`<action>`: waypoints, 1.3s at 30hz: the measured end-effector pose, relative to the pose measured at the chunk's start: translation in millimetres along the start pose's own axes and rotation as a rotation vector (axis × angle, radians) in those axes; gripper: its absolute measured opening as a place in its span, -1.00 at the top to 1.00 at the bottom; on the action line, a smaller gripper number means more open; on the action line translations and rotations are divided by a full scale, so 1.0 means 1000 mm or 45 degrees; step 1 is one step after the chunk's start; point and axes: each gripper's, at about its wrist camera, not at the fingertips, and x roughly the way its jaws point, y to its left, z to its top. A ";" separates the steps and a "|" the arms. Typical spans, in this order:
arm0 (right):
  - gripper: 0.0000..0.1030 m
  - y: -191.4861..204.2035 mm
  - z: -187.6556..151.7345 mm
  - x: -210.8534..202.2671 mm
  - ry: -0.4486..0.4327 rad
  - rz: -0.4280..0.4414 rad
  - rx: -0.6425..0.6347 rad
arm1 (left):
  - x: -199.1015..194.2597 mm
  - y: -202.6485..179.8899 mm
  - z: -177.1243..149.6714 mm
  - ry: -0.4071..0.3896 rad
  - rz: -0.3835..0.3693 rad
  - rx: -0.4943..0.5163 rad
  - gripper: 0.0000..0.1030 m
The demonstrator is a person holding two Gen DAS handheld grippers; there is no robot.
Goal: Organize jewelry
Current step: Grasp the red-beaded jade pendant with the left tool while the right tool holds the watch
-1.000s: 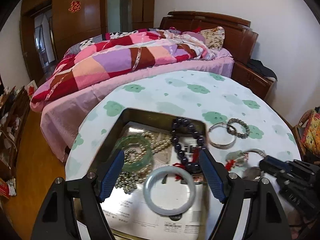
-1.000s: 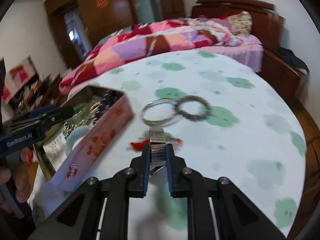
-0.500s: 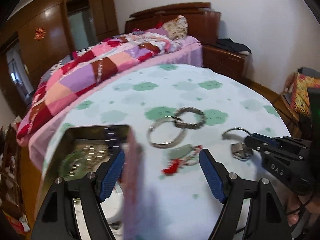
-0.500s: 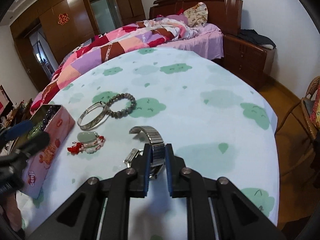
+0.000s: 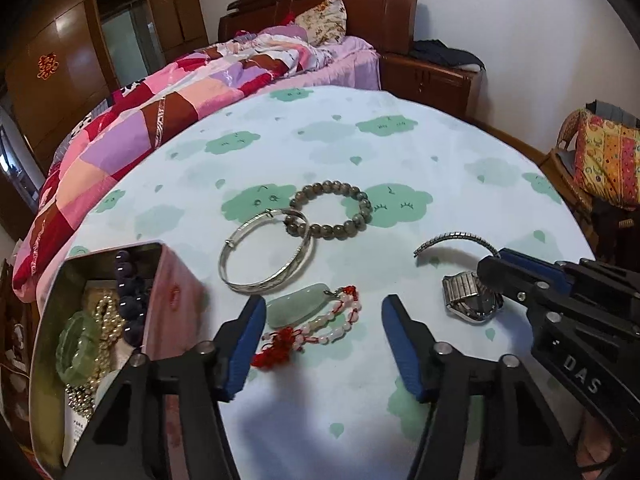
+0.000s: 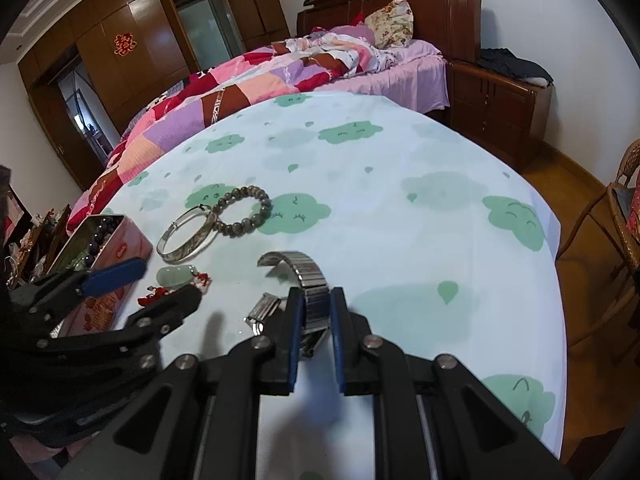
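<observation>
Covering most of both views lay a round table (image 5: 400, 152) under a pale cloth printed with green clouds, with a bed (image 6: 280, 72) under a patchwork quilt behind it. At the table's left edge stood an open pink tin (image 5: 176, 300), already holding a green bangle (image 5: 76, 344), gold beads (image 5: 102, 320) and dark purple beads (image 5: 128, 288). Out on the cloth a silver bangle (image 5: 266, 254) lay overlapping a grey-green bead bracelet (image 5: 331, 209), the two touching. Nearer the grippers lay a jade pendant (image 5: 298, 304) on a string of pale beads with a red tassel. The left gripper (image 5: 323, 344) hung over that pendant, its blue pads either side of it and apart from it, jaws closing with nothing pressed yet. The right gripper (image 6: 314, 330) stood clamped on the metal band of a wristwatch (image 6: 310, 280), the watch resting on the cloth just right of the pendant.
</observation>
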 end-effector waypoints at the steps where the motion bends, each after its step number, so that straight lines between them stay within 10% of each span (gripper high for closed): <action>1: 0.68 0.000 0.000 0.000 0.000 0.001 0.001 | 0.003 -0.001 0.000 0.009 -0.003 0.004 -0.14; 6: 0.68 0.000 0.000 0.000 0.000 0.003 0.000 | 0.012 -0.003 0.000 0.016 0.014 0.011 -0.10; 11: 0.69 0.002 -0.001 0.001 0.005 0.011 -0.002 | 0.009 -0.007 -0.002 -0.001 0.016 0.052 0.91; 39: 0.69 0.008 -0.003 -0.012 -0.090 0.079 -0.030 | -0.092 0.024 -0.018 -0.239 -0.135 -0.087 1.00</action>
